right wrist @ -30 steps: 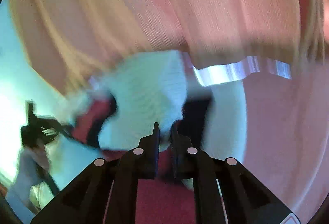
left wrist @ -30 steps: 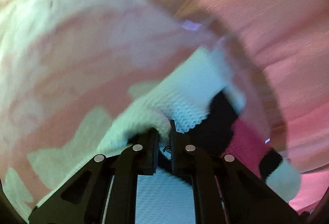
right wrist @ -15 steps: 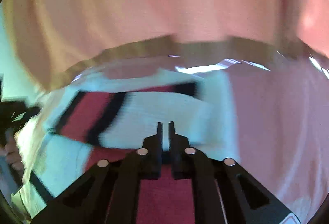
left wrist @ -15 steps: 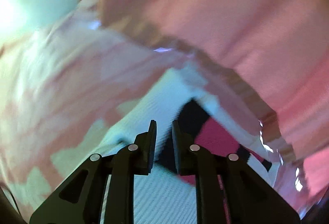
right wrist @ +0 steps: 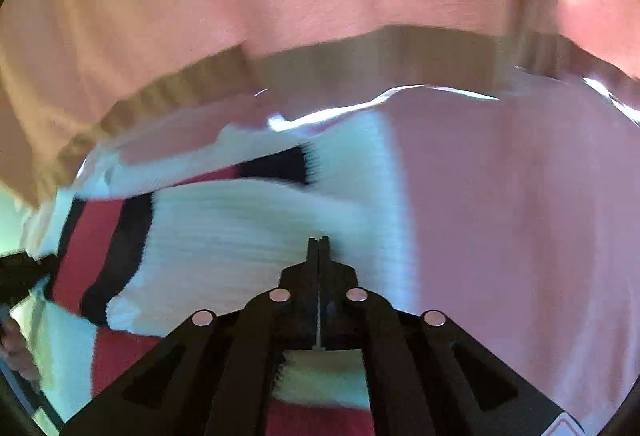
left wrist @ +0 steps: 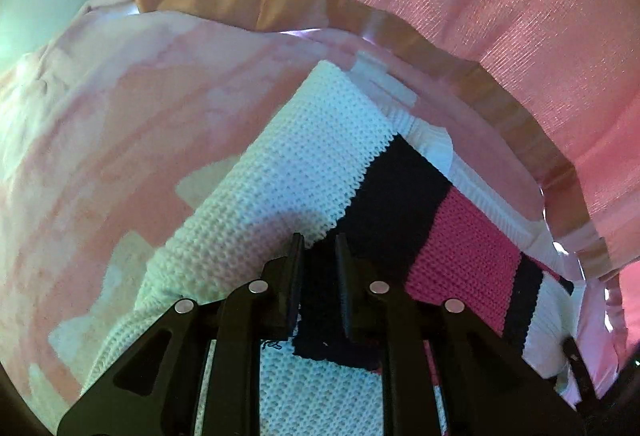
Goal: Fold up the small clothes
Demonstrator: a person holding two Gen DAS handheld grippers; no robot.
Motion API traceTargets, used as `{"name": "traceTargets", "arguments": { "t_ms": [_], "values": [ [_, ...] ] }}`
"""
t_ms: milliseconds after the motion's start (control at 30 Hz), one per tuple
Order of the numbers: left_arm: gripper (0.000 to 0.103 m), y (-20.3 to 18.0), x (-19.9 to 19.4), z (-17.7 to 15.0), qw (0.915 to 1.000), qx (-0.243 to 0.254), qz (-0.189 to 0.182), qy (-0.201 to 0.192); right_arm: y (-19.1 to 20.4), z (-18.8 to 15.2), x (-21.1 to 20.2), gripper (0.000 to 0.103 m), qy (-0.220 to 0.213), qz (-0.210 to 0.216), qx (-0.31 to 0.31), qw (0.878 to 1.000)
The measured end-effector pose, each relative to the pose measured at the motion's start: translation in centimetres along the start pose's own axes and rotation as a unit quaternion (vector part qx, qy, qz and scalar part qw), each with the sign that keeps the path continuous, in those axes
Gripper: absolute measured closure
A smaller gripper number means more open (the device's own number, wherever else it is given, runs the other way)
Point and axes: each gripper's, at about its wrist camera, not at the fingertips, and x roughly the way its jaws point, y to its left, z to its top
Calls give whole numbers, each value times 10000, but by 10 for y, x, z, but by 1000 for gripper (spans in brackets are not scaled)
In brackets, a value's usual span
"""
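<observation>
Knitwear lies under both our grippers: the striped sweater point(left wrist: 320, 172) runs diagonally on the pink patterned cloth point(left wrist: 120, 96). Our left gripper point(left wrist: 318, 248) stands slightly parted above its black band, gripping nothing; our right gripper point(right wrist: 319, 244) is closed and empty.

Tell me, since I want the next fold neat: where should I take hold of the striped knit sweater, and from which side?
Probably the white ribbed hem of the striped knit sweater, along its far edge. Come from above, pointing down: the knit lies flat on the pink bedding, and that thin free border offers an edge to pinch.
</observation>
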Motion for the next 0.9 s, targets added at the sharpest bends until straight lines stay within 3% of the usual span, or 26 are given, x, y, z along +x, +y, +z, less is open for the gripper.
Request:
{"name": "traceTargets", "arguments": {
  "t_ms": [100, 133, 167, 300, 367, 467, 533, 600, 667, 767, 867, 900],
  "values": [
    [88, -7, 0, -5, 9996, 173, 224, -91, 24, -17, -16, 101, 138, 498, -543, 9972],
    [88, -10, -1, -7, 9993, 232, 281, -114, 34, -22, -13, 103, 235, 528, -810, 9950],
    [88, -12, -2, -8, 9990, 291, 325, -132, 38, -28, -7, 103, 296, 297, -1107, 9930],
    [83, -10, -10, -12, 9993, 286, 245, -58, 0, -25, -18, 103, 96, -118, -605, 9981],
    [82, -11, -13, -13, 9990, 356, 274, -43, -12, -28, -36, 102, 8, 118, -446, 9989],
    [82, -14, -13, -16, 9978, 529, 400, -58, 12, -36, -40, 102, -39, 261, -947, 9952],
    [81, -15, -12, -18, 9970, 619, 466, -33, 23, -42, -20, 103, 241, -161, -1301, 9911],
    [80, -15, -16, -21, 9964, 695, 489, -19, 12, -47, -20, 103, 166, -159, -1216, 9923],
    [73, -10, -23, -22, 9962, 749, 442, 22, -1, -52, -40, 103, 159, -286, -945, 9950],
    [67, 2, -39, -26, 9968, 746, 296, 30, -14, -68, -75, 98, 158, -250, -669, 9973],
    [52, 23, -61, -36, 9970, 724, 258, 57, -25, -100, -110, 87, 247, -25, -534, 9983],
    [51, 29, -67, -39, 9970, 730, 245, 66, -25, -115, -120, 77, 299, 30, -526, 9982]
  ]
}}
